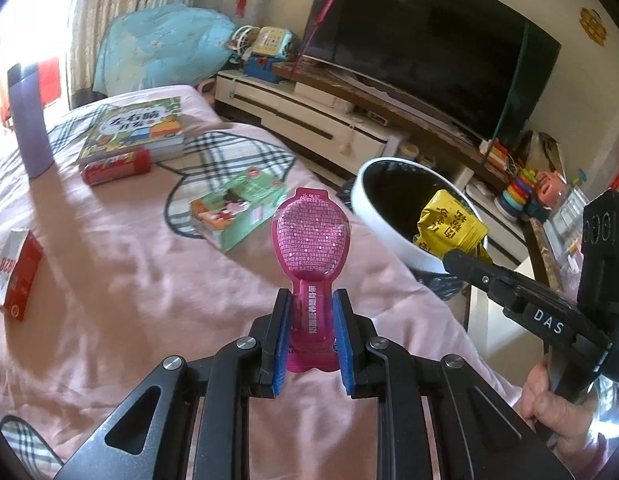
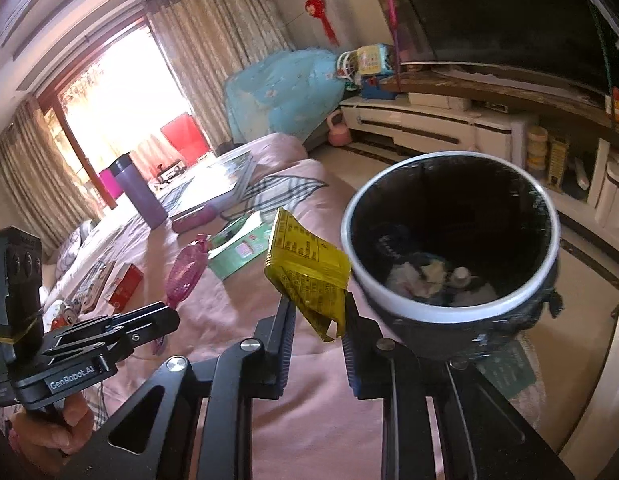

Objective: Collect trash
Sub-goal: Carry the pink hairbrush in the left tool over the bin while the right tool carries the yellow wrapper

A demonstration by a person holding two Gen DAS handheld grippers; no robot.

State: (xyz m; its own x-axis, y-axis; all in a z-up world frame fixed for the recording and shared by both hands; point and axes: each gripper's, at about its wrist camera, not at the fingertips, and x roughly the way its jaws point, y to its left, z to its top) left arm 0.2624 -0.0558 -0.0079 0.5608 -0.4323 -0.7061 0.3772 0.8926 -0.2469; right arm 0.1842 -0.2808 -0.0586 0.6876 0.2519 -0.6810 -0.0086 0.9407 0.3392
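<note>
My left gripper (image 1: 311, 300) is shut on a pink plastic wrapper (image 1: 311, 242) and holds it above the pink bed cover. It also shows in the right wrist view (image 2: 187, 270). My right gripper (image 2: 319, 306) is shut on a crumpled yellow packet (image 2: 305, 268), held just left of the rim of the white bin (image 2: 449, 308), which has a black liner and white scraps inside. In the left wrist view the yellow packet (image 1: 449, 224) hangs over the bin (image 1: 389, 236) beside the bed.
On the bed (image 1: 109, 280) lie a green box (image 1: 237, 210), a red tube (image 1: 117, 166), a picture book (image 1: 137, 128), a purple flask (image 1: 29, 124) and a red-white box (image 1: 15, 276). A TV stand (image 1: 329, 120) and TV stand behind the bin.
</note>
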